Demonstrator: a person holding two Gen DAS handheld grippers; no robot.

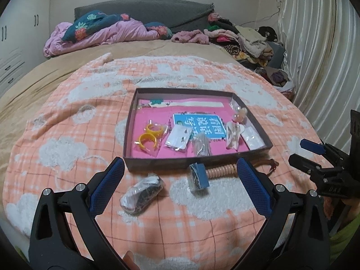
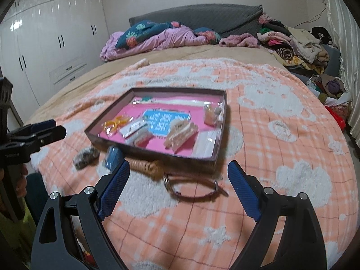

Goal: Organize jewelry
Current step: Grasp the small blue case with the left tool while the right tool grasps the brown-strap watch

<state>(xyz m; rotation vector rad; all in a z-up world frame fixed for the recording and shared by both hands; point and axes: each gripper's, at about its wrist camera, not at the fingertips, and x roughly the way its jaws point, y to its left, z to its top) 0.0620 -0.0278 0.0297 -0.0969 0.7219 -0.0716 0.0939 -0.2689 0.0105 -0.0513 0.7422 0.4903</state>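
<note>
A shallow box with a pink floor lies on the bed; it also shows in the right wrist view. In it lie yellow rings, small bagged pieces, a pale hair claw and a blue card. In front of the box lie a clear bag of dark jewelry, a blue packet and a peach coil cord with a ring and strap. My left gripper is open and empty above the bag and packet. My right gripper is open and empty above the strap.
An orange and white plaid blanket covers the near bed. Pink bedding and piled clothes lie at the far end. White wardrobes stand left, a curtain right.
</note>
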